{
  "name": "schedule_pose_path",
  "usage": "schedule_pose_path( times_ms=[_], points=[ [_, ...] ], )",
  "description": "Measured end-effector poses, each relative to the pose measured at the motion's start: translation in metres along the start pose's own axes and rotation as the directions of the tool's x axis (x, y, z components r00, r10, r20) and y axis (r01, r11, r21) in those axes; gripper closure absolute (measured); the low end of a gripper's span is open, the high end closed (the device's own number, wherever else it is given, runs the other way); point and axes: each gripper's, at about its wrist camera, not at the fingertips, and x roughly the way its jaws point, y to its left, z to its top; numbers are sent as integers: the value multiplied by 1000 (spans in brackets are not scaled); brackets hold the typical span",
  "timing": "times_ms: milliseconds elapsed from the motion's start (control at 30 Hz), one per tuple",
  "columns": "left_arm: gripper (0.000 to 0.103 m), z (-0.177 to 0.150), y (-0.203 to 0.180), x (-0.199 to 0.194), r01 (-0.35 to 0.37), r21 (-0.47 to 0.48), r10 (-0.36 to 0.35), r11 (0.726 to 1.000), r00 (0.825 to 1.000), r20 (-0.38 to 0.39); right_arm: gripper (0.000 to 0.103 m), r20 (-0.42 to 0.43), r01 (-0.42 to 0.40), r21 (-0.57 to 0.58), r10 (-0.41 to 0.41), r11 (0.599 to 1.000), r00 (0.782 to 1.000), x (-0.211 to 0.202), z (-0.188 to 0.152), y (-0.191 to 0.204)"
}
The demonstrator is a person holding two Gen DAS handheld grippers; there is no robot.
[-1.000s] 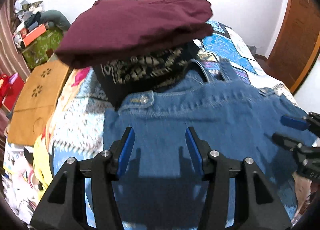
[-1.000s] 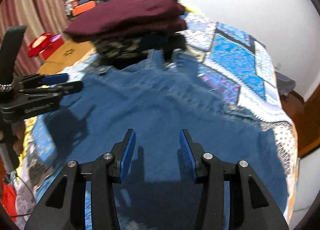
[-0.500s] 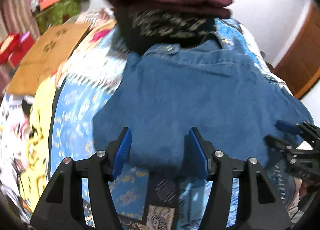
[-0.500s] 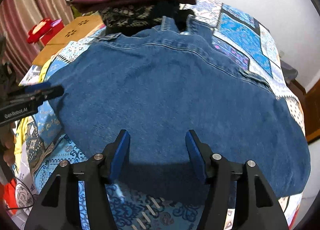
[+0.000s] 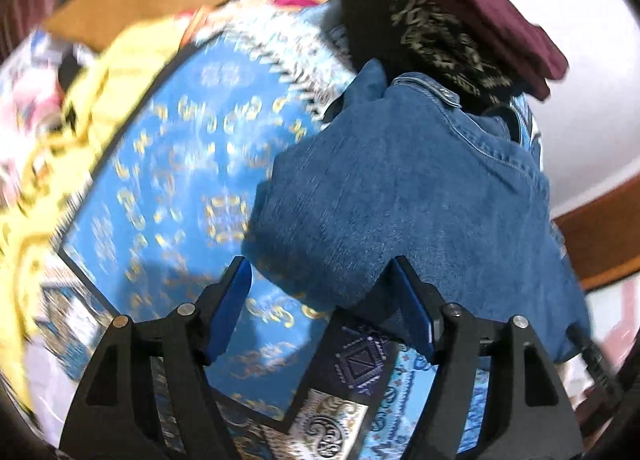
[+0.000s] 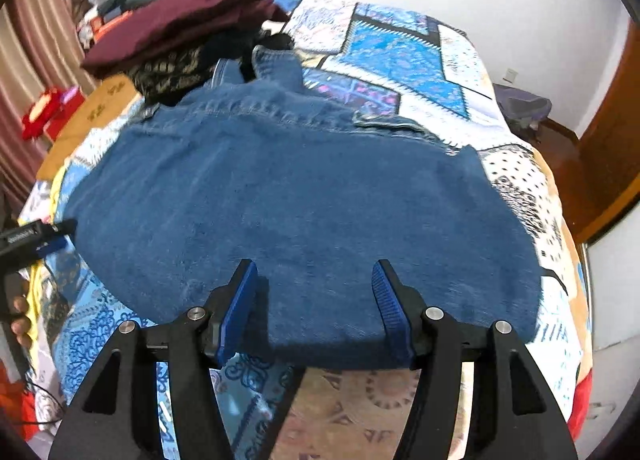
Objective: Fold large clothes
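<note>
A blue denim garment (image 6: pixel 304 196) lies spread flat on a patchwork bed cover (image 6: pixel 400 56); it also shows in the left wrist view (image 5: pixel 420 200). My right gripper (image 6: pixel 314 300) is open and empty, just above the garment's near hem. My left gripper (image 5: pixel 320 300) is open and empty at the garment's near left corner, tilted; it shows at the left edge of the right wrist view (image 6: pixel 44 234). The left wrist view is blurred.
A stack of folded clothes, maroon (image 6: pixel 180 24) on top of a black patterned one (image 6: pixel 172 72), sits at the far end of the bed. A brown cardboard box (image 6: pixel 100 104) stands left of the bed. A wooden door (image 6: pixel 612 140) is at right.
Both grippers have pulled back toward the near edge of the garment. The left gripper has swung left and tilted, now at the garment's corner.
</note>
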Motion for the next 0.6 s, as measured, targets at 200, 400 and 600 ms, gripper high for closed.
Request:
schedule_pose_path(
  times_ms=[200,400,600],
  points=[
    [32,2,27,18,167,-228,-190,959,979,-81,47,22,6,40,-7,999,1000,-4,-2,-8],
    [32,6,33,30,324,-348,-377,880,921,-95,43,23,22,27,-22,999,999,0,-3,-6],
    [32,19,1,49,281,-258,-313,924,945,-91,38,27,20,24,-21,1000,999,1,-3,-2]
  ],
)
